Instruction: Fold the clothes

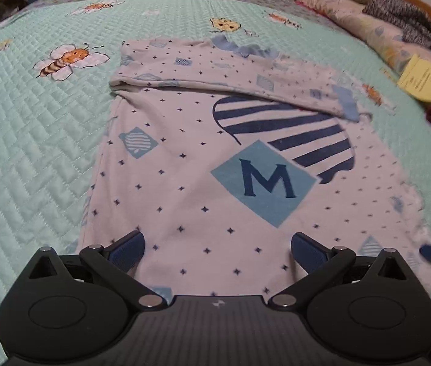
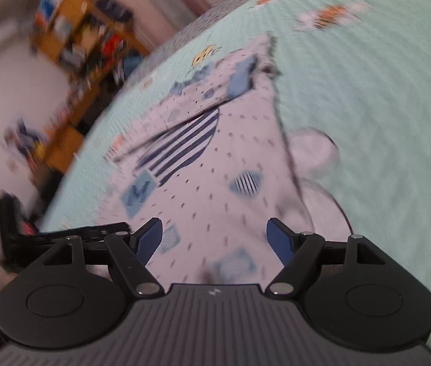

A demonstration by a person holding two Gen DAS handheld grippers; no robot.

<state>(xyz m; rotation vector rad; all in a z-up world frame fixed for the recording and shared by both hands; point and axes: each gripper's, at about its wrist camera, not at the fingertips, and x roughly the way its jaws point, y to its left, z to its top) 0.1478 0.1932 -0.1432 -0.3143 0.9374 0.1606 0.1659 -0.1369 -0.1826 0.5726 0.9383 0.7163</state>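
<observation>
Left gripper (image 1: 217,251): jaws wide, empty, over my patterned shirt (image 1: 203,164). Right gripper (image 2: 214,238): jaws wide, empty, above the same shirt on the quilt (image 1: 32,140).

Soft matt cotton-like shirt (image 1: 203,164) on quilted, faintly sheeny bedspread (image 1: 32,140) (wooden headboard (image 1: 413,3), probably).

The shirt (image 1: 203,164) is a pale, whitish top dotted all over with tiny navy stars and little blue diamond patches. Big print in the middle: a navy-striped shape with a light blue diamond holding a dark "M". It's lying flat on the bed, with the far end folded back over itself.
</observation>
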